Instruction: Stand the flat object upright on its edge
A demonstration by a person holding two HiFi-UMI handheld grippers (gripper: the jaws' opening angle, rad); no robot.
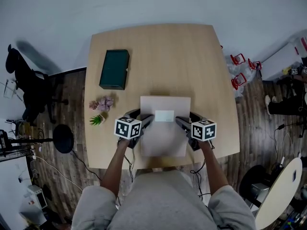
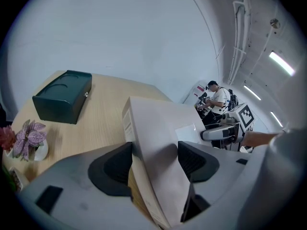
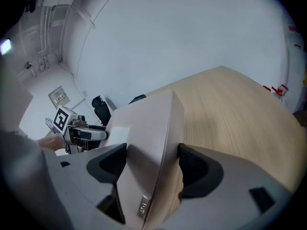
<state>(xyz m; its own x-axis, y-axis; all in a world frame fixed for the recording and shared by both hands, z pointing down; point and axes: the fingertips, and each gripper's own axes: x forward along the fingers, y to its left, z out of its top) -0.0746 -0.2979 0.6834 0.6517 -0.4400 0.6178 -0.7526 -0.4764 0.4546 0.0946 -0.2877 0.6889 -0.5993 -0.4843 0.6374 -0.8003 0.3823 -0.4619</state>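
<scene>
A flat pale grey box (image 1: 164,128) with a white label lies near the table's front edge, its broad face up toward the head view. My left gripper (image 1: 144,122) is shut on the box's left side, and my right gripper (image 1: 184,124) is shut on its right side. In the left gripper view the box (image 2: 158,143) sits tilted between the dark pads (image 2: 112,169), with its far end raised. The right gripper view shows the same box (image 3: 146,143) pinched between both pads (image 3: 196,169).
A dark green case (image 1: 114,69) lies at the table's left back. A small potted plant with pink leaves (image 1: 102,104) and a green one (image 1: 97,120) stand just left of my left gripper. The wooden table (image 1: 192,61) ends close behind my hands.
</scene>
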